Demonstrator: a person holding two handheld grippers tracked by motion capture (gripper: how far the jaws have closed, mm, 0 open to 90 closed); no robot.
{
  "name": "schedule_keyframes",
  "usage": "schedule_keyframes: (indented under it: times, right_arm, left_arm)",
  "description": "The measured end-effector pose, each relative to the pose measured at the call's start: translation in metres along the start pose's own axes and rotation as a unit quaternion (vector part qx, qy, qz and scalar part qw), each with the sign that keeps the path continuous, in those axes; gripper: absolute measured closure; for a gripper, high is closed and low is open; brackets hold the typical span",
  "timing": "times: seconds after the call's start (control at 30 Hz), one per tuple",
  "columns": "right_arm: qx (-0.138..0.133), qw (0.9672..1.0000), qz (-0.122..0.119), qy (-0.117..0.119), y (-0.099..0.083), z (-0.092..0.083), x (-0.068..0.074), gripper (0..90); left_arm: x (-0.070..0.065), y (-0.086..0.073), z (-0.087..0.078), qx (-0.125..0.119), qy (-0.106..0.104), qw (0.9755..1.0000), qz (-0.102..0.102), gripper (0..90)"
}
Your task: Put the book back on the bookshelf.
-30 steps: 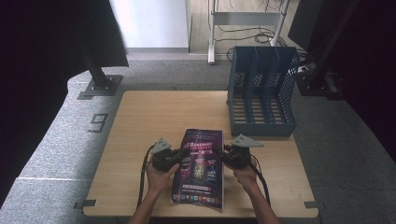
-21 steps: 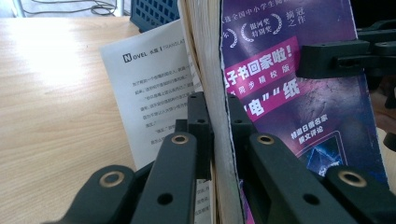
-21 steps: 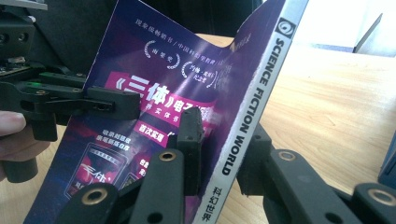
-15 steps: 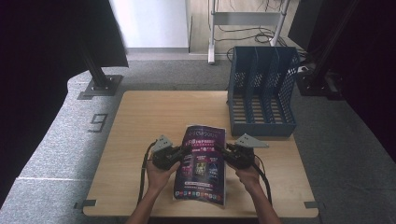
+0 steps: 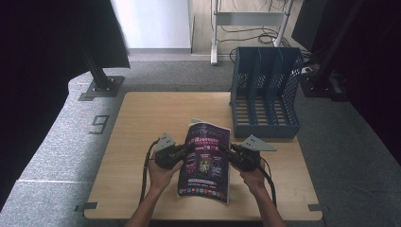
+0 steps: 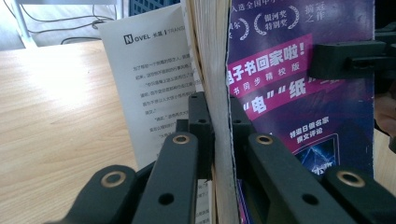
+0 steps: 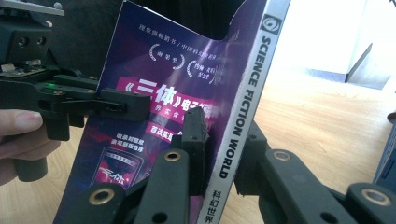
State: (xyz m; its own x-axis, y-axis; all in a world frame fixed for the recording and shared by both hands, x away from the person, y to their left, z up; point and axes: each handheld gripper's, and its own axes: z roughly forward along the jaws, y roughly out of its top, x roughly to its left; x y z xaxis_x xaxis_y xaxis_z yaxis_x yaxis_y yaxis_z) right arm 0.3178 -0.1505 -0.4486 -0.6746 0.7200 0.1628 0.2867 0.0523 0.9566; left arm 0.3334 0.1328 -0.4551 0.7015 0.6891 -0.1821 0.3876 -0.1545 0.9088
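Pale wooden table: my left gripper pinches purple glossy magazine page edge, my right gripper closing onto spine; high view hides spine lettering.

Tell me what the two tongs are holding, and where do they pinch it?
Both hold one magazine. The left tongs pinch its page edge, opposite the spine; the right tongs pinch the spine edge, with the far end tipped up off the table.
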Motion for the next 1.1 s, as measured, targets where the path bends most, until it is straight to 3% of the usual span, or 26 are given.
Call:
schedule_keyframes:
  times: [0.4, 0.77, 0.93, 1.1]
  right_arm:
    - [-0.016, 0.9998, -0.015, -0.002, 0.010, -0.003, 0.001, 78.5]
    - [-0.023, 0.9995, -0.020, -0.001, 0.011, -0.004, 0.002, 79.3]
    - [-0.032, 0.9991, -0.025, -0.010, 0.019, -0.003, 0.003, 79.8]
    - [-0.049, 0.9983, -0.026, -0.015, 0.026, -0.007, 0.001, 80.8]
  left_arm:
    - [-0.001, 0.017, 0.001, 0.001, 0.010, 0.9996, 0.026, 85.3]
    - [-0.001, 0.018, 0.003, -0.002, 0.015, 0.9995, 0.028, 85.3]
    - [0.000, 0.030, 0.005, -0.009, 0.019, 0.9993, 0.031, 85.4]
    - [-0.004, 0.043, 0.005, -0.017, 0.025, 0.9982, 0.052, 85.4]
